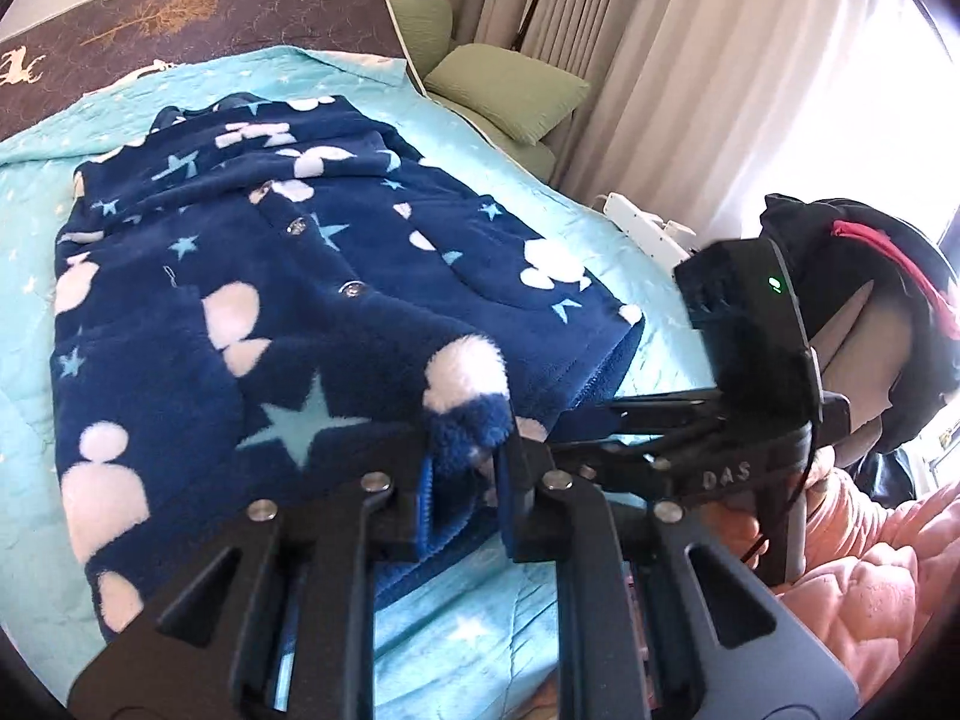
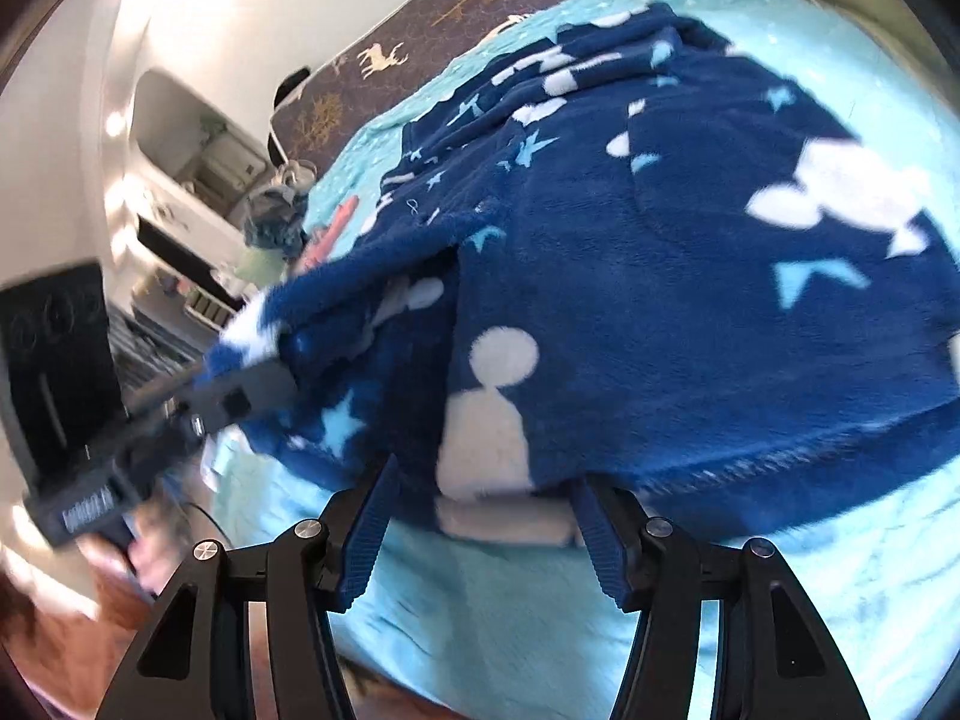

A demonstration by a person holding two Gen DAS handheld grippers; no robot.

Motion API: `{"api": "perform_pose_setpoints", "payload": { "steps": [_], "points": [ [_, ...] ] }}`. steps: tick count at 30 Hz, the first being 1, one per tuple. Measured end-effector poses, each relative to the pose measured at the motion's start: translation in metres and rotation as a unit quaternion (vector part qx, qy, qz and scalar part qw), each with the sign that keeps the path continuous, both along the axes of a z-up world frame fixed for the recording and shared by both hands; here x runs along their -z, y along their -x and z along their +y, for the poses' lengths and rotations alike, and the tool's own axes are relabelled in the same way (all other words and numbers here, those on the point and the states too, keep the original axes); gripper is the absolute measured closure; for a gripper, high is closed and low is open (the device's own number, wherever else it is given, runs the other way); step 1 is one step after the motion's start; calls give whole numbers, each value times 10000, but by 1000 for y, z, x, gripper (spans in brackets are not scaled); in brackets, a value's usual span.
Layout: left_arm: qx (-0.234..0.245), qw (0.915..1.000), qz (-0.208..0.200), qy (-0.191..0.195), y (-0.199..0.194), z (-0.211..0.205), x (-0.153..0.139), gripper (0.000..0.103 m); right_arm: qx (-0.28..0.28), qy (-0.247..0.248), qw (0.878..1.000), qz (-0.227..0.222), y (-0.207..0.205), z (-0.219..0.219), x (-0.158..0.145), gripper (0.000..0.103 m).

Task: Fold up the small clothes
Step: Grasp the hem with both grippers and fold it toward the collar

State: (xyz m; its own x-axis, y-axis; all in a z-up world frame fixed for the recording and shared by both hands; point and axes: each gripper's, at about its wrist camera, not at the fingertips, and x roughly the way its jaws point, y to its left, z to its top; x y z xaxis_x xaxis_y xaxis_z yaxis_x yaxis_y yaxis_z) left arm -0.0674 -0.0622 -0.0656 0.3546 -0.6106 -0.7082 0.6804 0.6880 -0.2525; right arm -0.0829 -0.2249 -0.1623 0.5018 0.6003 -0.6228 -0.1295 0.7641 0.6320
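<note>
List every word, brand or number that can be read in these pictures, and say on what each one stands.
"DAS": raised letters on the black body of the right tool, seen from the left wrist camera.
The pale label on the left tool, seen from the right wrist camera, is too blurred to read.

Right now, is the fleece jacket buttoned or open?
Buttoned, as far as visible: the jacket lies front up with two snaps closing the placket. The lower front is hidden by a lifted corner.

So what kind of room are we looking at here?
Most likely a bedroom: a turquoise quilt covers what looks like a bed, with a deer-print mattress edge behind, green pillows beside it and long curtains at the window.
</note>
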Motion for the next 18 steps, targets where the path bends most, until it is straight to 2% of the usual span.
{"api": "perform_pose_setpoints", "payload": {
  "steps": [1,3,4,7,9,11,15,17,18],
  "points": [
    [0,10000,35,20,-1,1,1,84,91,-171,9998,71,-3,-2,3,45],
    [-15,10000,78,43,-1,2,1,84,282,-517,9982,133,-7,-6,8,85],
    [-19,10000,74,43,-1,4,0,84,284,-644,9973,197,-9,-6,10,91],
    [-49,9999,41,123,1,9,-8,84,300,-736,9968,-65,-4,-7,0,92],
    [-18,9995,15,302,3,12,-19,84,91,-624,9973,-377,3,-3,-16,92],
    [69,9993,-30,372,3,10,-25,84,-66,-561,9973,-476,7,2,-23,92],
    [299,9993,-38,200,1,-8,-16,83,-299,-723,9969,-106,1,9,-4,92],
    [453,9989,118,-75,-2,-21,3,82,-290,-502,9982,178,-3,12,10,88],
    [490,9979,255,-348,-3,-29,18,82,-362,-438,9979,317,-2,10,16,88]
  ]
}}
